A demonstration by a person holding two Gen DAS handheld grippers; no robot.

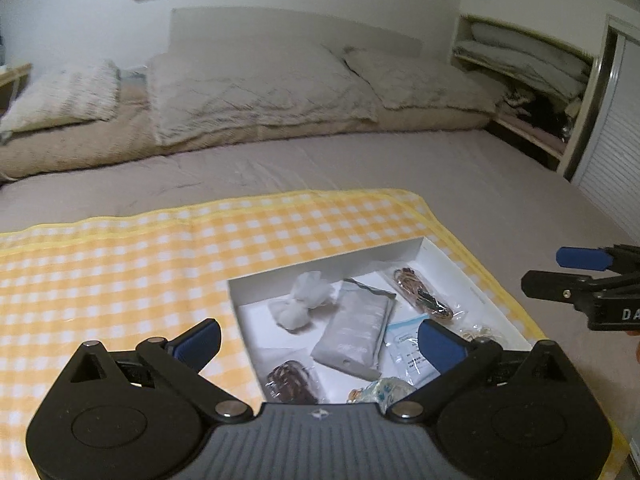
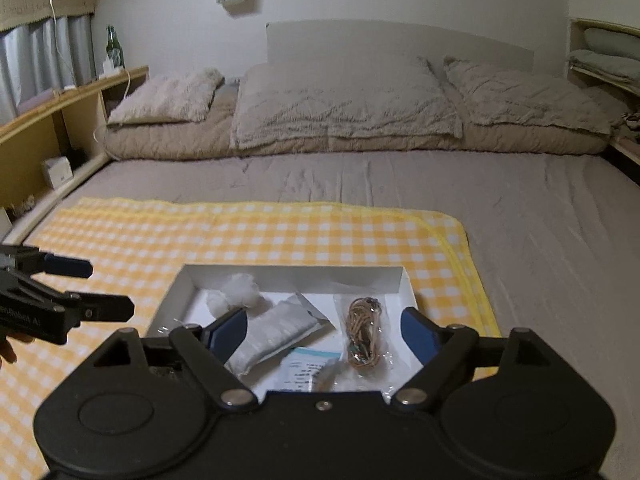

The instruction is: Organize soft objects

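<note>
Grey bedsheet (image 2: 400,184) stretches ahead of me, three shaggy beige pillows (image 2: 344,100) lined up at the headboard, and a yellow-and-white checked cloth (image 2: 280,236) spread across the near end. On that cloth sits the shallow white cardboard box (image 2: 288,272), and it holds the soft things: a white cotton puff (image 2: 240,290) at the far left corner, a flat grey pouch (image 2: 276,334) lying just beside it, a clear bag of brown cord (image 2: 362,332) to the right, a blue-and-white packet (image 2: 306,368) nearer me.

My left gripper (image 1: 320,336) hangs above the box's near left part, jaws spread wide, nothing between them. My right gripper (image 2: 324,330) hangs over the box too, jaws apart and pinching nothing, with the pouch and cord bag below the gap.
</note>
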